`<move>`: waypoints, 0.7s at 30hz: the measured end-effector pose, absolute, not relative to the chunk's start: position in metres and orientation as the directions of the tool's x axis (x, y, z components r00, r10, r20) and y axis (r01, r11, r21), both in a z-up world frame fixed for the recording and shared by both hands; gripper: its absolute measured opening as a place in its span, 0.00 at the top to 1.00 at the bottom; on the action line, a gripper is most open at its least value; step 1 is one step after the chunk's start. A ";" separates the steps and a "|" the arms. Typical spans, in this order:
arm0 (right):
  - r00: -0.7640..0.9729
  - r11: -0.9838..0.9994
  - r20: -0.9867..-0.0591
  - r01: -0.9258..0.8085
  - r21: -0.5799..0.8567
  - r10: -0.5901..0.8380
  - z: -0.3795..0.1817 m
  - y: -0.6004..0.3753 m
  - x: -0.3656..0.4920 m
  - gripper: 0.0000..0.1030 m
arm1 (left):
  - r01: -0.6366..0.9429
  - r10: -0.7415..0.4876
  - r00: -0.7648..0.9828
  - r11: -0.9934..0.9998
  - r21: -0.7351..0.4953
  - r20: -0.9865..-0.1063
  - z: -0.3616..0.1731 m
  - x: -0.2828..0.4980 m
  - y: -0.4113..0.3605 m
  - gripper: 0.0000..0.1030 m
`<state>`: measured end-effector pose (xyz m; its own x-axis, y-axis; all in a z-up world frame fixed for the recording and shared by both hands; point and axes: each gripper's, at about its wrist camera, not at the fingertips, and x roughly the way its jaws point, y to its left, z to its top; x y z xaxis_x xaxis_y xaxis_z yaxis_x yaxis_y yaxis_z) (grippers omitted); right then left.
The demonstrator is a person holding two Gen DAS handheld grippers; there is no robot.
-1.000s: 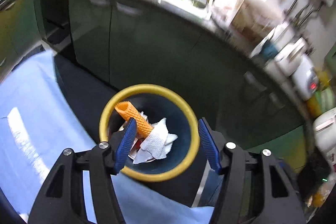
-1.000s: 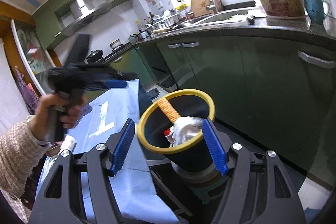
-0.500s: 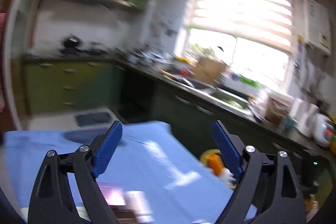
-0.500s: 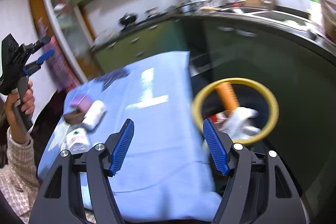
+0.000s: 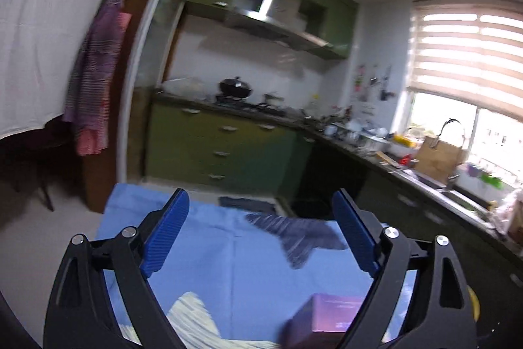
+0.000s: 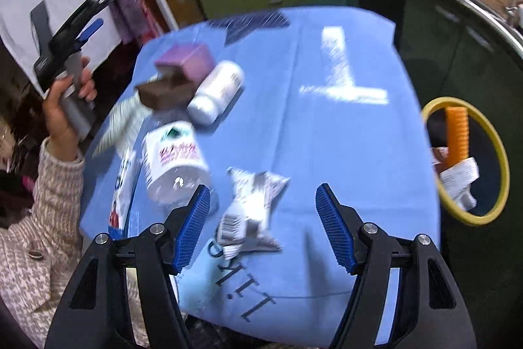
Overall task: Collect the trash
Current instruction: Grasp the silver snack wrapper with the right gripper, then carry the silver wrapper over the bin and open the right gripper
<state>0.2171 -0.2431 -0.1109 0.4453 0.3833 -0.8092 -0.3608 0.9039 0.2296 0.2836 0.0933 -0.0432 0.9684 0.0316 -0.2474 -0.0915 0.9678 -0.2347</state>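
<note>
My right gripper hangs open over the blue-clothed table, pointing down at a crumpled silver wrapper that lies just ahead of its jaws, untouched. A clear plastic bottle, a white bottle, a purple box and a brown box lie further left. To the right stands the yellow-rimmed bin holding an orange ridged tube and white tissue. A hand holds my left gripper up at the table's left. From the left wrist, the left gripper is wide open with nothing in it, above the purple box.
A printed leaflet lies at the table's left edge, beside a person's knitted sleeve. Dark green cabinets and a cluttered counter with a sink run behind and right of the table. A purple garment hangs by a doorway.
Both grippers swung away from the bin. The left one widened and rose level to face the kitchen over the table. The right one came over the table and points down at the wrapper.
</note>
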 end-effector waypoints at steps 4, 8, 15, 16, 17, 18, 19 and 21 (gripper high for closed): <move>0.407 0.906 -0.834 -0.357 0.229 0.372 -0.122 -0.233 0.220 0.40 | -0.106 0.025 0.954 0.960 -0.258 -0.299 -0.050 0.293 0.098 0.18; 0.390 0.917 -0.856 -0.338 0.210 0.340 -0.132 -0.225 0.228 0.41 | -0.114 0.034 0.953 0.961 -0.253 -0.302 -0.051 0.291 0.098 0.17; 0.363 0.921 -0.875 -0.336 0.198 0.320 -0.148 -0.214 0.239 0.64 | -0.110 0.022 0.948 0.959 -0.261 -0.319 -0.058 0.291 0.096 0.17; 0.368 0.922 -0.874 -0.335 0.193 0.317 -0.148 -0.214 0.239 0.67 | -0.107 0.018 0.947 0.959 -0.263 -0.321 -0.059 0.292 0.096 0.17; 0.373 0.923 -0.873 -0.335 0.188 0.313 -0.147 -0.215 0.239 0.70 | -0.106 0.017 0.946 0.960 -0.261 -0.325 -0.060 0.293 0.095 0.17; 0.380 0.924 -0.870 -0.335 0.185 0.312 -0.146 -0.215 0.239 0.70 | -0.106 0.016 0.944 0.960 -0.259 -0.328 -0.060 0.294 0.095 0.17; 0.385 0.924 -0.868 -0.335 0.185 0.313 -0.145 -0.216 0.239 0.71 | -0.105 0.015 0.944 0.960 -0.258 -0.329 -0.060 0.294 0.094 0.17; 0.401 0.925 -0.860 -0.334 0.183 0.315 -0.141 -0.220 0.238 0.71 | -0.103 0.013 0.943 0.961 -0.255 -0.333 -0.061 0.295 0.093 0.16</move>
<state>0.2377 -0.2202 -0.1407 0.4015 0.3153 -0.8599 -0.3338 0.9247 0.1832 0.2950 0.0934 -0.0614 0.9427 0.0131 -0.3334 -0.1034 0.9615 -0.2548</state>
